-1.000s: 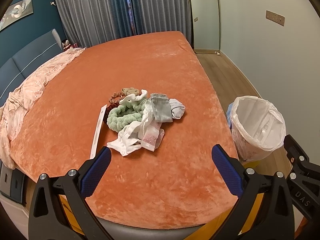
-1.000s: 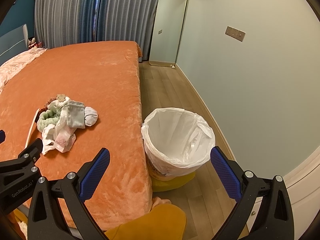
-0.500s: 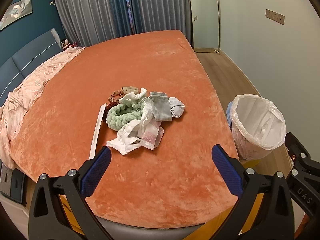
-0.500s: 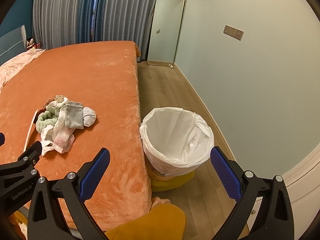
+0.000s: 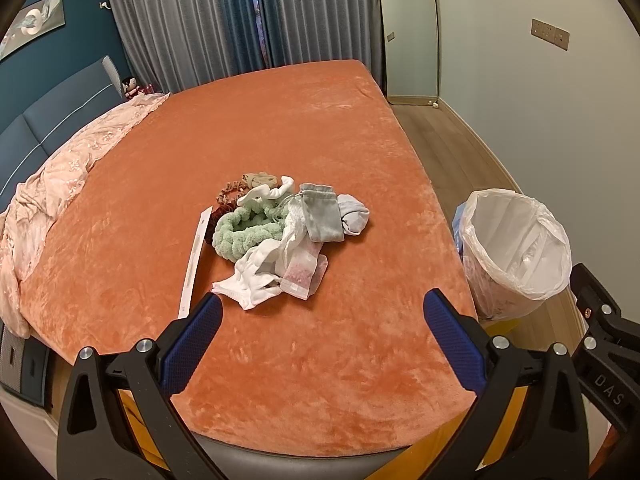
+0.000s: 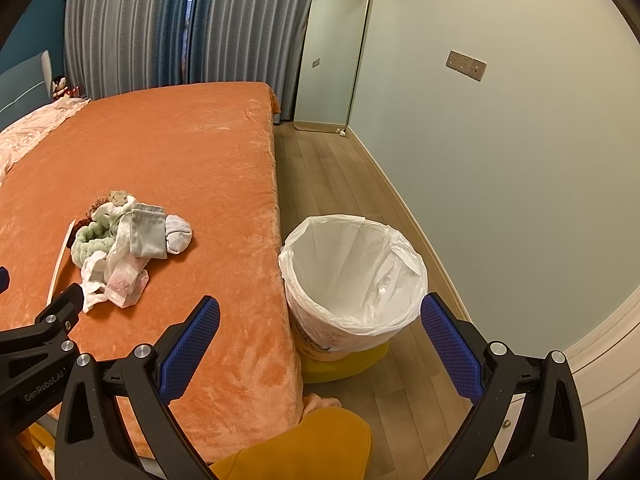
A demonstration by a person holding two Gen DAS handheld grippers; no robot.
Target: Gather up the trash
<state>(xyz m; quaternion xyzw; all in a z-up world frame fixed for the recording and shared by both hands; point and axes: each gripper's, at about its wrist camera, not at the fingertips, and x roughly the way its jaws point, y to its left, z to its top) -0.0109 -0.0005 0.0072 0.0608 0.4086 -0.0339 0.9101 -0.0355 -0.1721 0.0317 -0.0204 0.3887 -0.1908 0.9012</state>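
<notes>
A heap of small items (image 5: pixel 280 232) (image 6: pixel 128 248) lies on the orange bed cover (image 5: pixel 280 128) (image 6: pixel 168 152): a green fluffy band (image 5: pixel 244 232), a grey pouch (image 5: pixel 320 216), a balled grey sock (image 5: pixel 352 216), white cloth (image 5: pixel 252 276), a clear packet (image 5: pixel 302 270) and a long white strip (image 5: pixel 194 256). A bin lined with a white bag (image 5: pixel 516 240) (image 6: pixel 352 276) stands on the floor by the bed's right side. My left gripper (image 5: pixel 322 304) is open, above the bed's near edge, short of the heap. My right gripper (image 6: pixel 320 308) is open, near the bin's rim, holding nothing.
A pink quilt (image 5: pixel 60 184) is bunched along the bed's left side by a blue headboard (image 5: pixel 48 112). Grey curtains (image 5: pixel 240 20) and a standing mirror (image 6: pixel 332 56) are at the far wall. Wooden floor (image 6: pixel 332 176) runs between bed and wall. A person's yellow-clad leg (image 6: pixel 304 448) is below.
Both views have shifted only slightly; the heap and the bin sit marginally higher in view. Both grippers stay open and nothing has been picked up.
</notes>
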